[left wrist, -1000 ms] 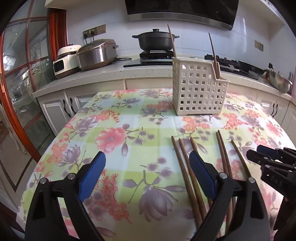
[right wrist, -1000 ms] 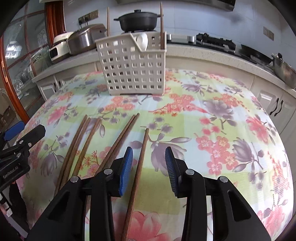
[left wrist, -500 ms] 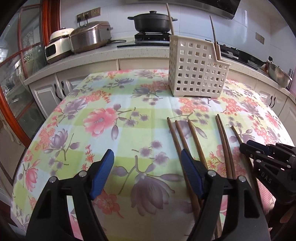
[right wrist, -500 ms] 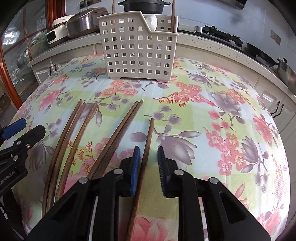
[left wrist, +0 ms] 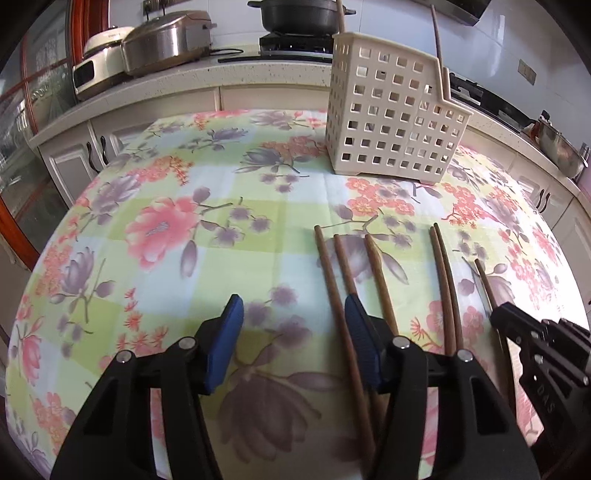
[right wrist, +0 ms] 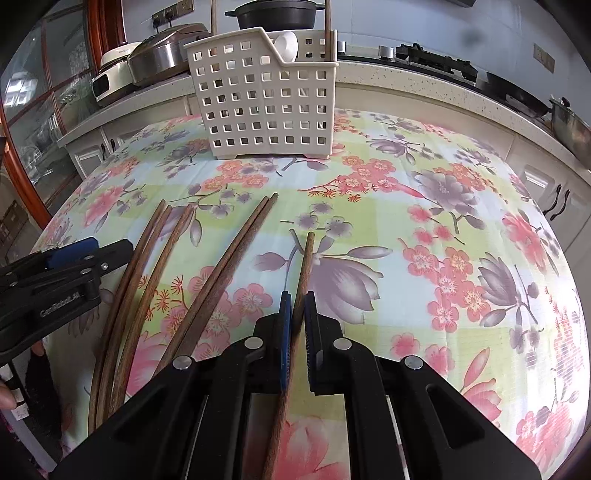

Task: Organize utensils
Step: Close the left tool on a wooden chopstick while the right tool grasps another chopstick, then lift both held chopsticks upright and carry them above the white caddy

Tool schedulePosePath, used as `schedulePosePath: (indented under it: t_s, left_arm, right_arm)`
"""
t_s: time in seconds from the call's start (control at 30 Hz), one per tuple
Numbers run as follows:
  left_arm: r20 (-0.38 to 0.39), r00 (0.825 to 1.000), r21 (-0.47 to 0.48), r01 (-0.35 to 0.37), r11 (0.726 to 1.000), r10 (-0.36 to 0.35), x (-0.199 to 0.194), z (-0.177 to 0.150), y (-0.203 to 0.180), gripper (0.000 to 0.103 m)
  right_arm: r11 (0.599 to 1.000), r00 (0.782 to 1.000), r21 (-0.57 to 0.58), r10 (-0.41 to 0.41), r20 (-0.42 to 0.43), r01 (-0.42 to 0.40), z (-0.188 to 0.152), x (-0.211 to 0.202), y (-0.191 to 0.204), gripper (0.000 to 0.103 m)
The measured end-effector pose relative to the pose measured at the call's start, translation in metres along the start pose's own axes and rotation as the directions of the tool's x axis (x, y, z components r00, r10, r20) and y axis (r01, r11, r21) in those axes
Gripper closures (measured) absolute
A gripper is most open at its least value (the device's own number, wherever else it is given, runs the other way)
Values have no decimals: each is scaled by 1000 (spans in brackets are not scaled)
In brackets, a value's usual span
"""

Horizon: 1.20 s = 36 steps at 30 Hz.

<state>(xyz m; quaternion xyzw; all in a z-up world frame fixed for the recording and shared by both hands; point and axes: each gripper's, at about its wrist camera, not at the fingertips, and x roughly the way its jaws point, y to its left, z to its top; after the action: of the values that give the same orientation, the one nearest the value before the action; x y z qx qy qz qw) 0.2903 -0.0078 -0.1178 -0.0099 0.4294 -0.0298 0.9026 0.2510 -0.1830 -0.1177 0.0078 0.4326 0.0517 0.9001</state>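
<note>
Six chopsticks lie on the surface (left wrist: 258,229): the right gripper (right wrist: 296,332) pinches the rightmost chopstick (right wrist: 306,258), so lift level toward the far basket (right wrist: 266,99), while the left gripper (left wrist: 291,343) fingers, closing, should center on the leftmost chopstick (left wrist: 328,273).

A round worktop under a floral tablecloth (left wrist: 177,229) fills the foreground. Behind it, from nine to three o'clock, runs a pale speckled counter (left wrist: 236,70) over cream cabinet doors (left wrist: 74,166) with dark handles. At eleven o'clock sit two rice cookers (left wrist: 166,40); at twelve, a black pot (left wrist: 295,16) on the hob. A red-framed glass door (right wrist: 48,110) stands at nine o'clock, letting in daylight. The wall is white-tiled (left wrist: 517,40).
</note>
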Motion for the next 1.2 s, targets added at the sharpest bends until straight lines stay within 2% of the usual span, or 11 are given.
schedulePosePath:
  t_s: [0.1,0.2,0.33,0.57,0.9,1.03,1.2]
  left_arm:
    - [-13,1000,-7,-2,1000,2,6,3,-1,52]
    - [-15,1000,3,-21,1000,21,8,4,-3,60]
    - [-16,999,35,-30,999,31,7,4,-9,77]
    - [-9,1000,88,-27,996,28,4,-2,-21,94]
    - [10,1000,105,-8,994,7,1,-7,-20,96]
    - [20,1000,86,5,996,-7,-6,-9,-16,97]
    - [73,997,79,9,997,-15,-26,-7,-13,97]
  right_arm:
    - [1000,1000,9,11,0,-11,0,0,-1,96]
    - [1000,1000,16,20,1,-20,0,0,-3,96]
    - [999,1000,20,25,0,-25,-1,0,-4,95]
    - [1000,1000,17,23,-1,-23,-1,0,-4,95]
    - [1000,1000,13,19,3,-19,-1,0,-3,96]
    - [999,998,24,34,53,-35,-2,-10,-7,96]
    - [999,992,15,48,114,-50,0,-28,-5,96]
